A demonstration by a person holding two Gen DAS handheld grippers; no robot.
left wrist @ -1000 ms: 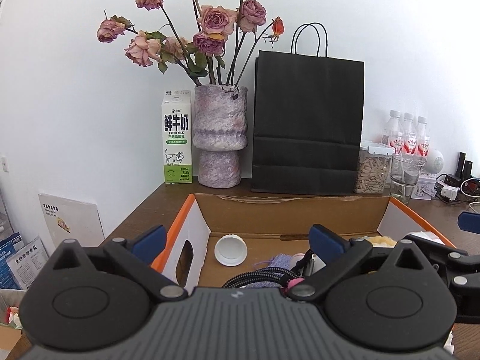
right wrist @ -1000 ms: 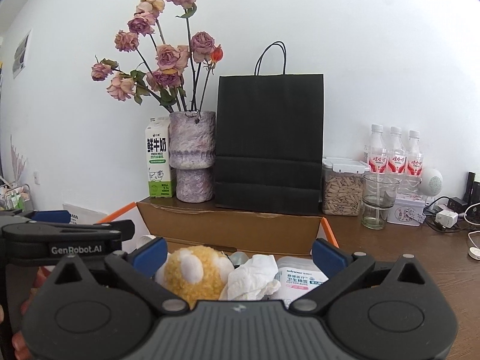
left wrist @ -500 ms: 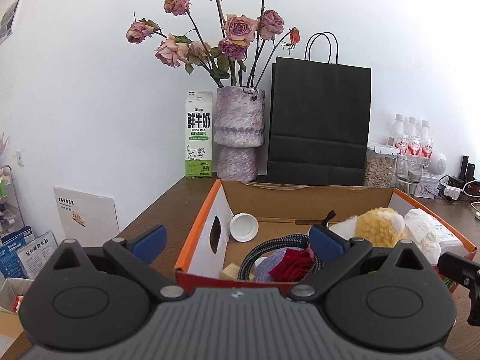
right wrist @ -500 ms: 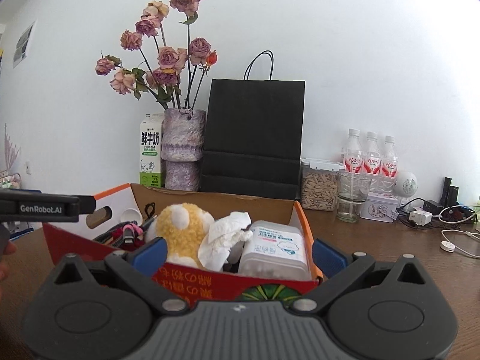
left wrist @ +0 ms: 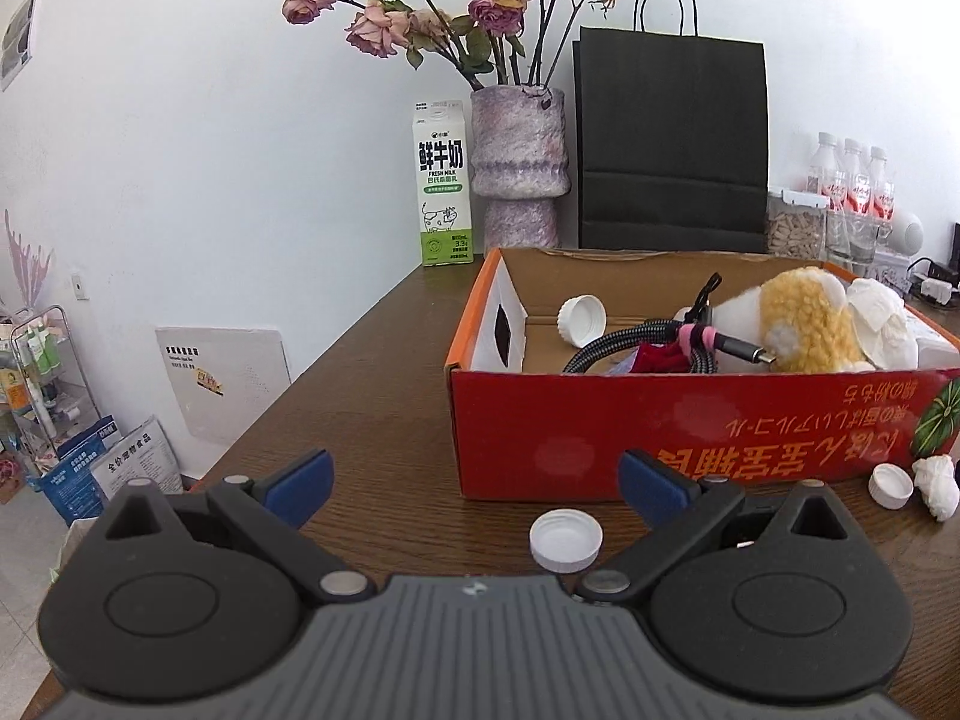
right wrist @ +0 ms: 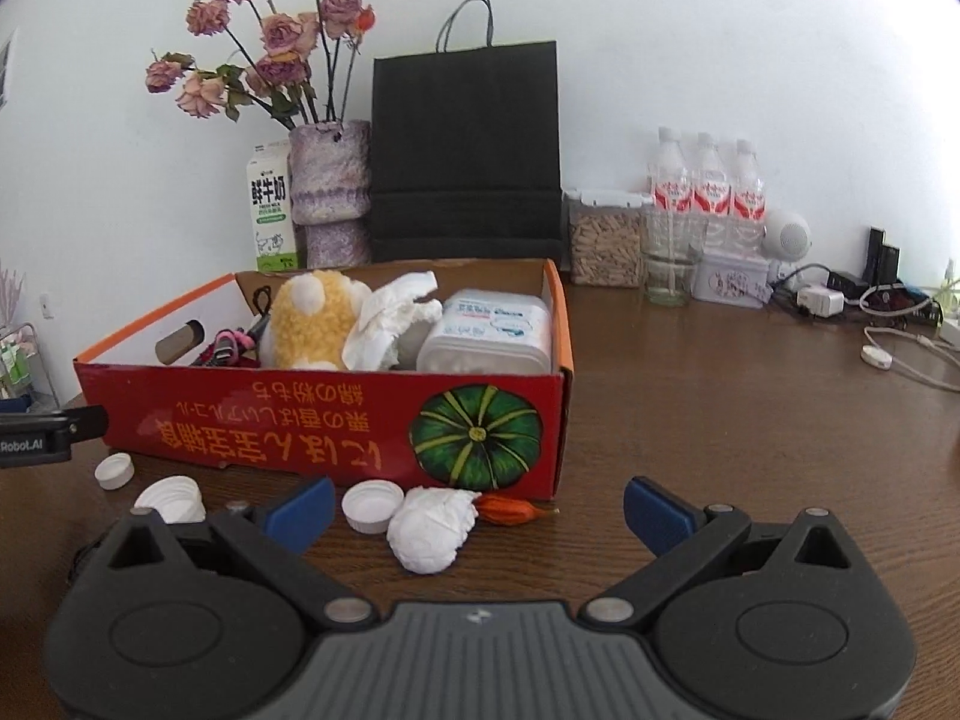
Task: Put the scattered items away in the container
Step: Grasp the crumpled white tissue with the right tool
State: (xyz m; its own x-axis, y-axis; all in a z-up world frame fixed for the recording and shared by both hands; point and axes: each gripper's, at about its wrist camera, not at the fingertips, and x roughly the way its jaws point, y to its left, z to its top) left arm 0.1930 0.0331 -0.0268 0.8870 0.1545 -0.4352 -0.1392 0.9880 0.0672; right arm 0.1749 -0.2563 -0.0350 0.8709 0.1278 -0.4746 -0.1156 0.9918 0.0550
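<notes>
Several bits lie in front of the box (right wrist: 336, 420): caps, a tissue wad (right wrist: 431, 529), an orange scrap (unclear what). Both grippers, left (left wrist: 474, 483) and right (right wrist: 477, 504), gape wide, empty. Next pick: probably the wad.

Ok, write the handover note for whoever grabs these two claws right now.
Left claw: open, holding nothing. Right claw: open, holding nothing.
Red box already holds the plush toy, tissue, wipes tub, braided cable and one cap.
Left on the table in front of the box: three white caps, a crumpled tissue ball and an orange scrap.
The left claw is nearest the cap in front of it.
</notes>
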